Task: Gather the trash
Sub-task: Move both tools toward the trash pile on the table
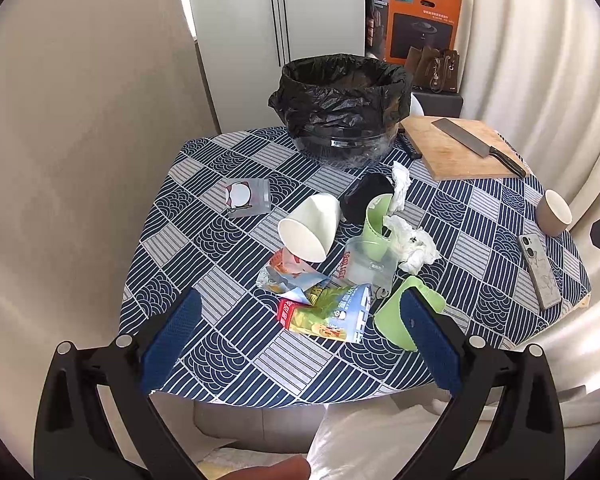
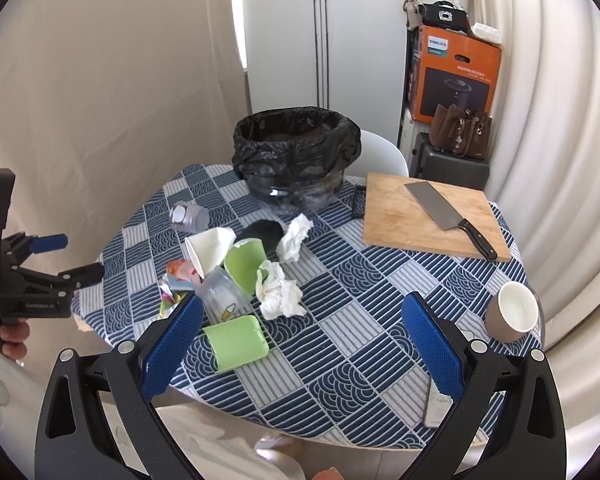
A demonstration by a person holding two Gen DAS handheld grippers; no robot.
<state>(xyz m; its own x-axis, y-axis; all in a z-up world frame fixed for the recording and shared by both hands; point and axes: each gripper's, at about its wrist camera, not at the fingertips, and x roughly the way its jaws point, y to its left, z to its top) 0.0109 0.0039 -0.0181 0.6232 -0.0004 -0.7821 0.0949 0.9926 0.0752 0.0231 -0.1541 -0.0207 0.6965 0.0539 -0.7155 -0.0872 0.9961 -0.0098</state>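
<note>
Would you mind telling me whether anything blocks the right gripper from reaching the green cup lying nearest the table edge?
Nothing visible does. The right gripper is open, and the green cup lies on its side just beyond its left finger, clear of the other litter.

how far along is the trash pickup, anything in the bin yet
Barely started, by the look of it. Nothing shows inside the black-lined bin, though its bottom is hidden. In hand: nothing; the left gripper and right gripper are both open and empty, short of the pile. Left: the white paper cup, green cups, crumpled tissues and snack wrappers all lie on the table.
</note>
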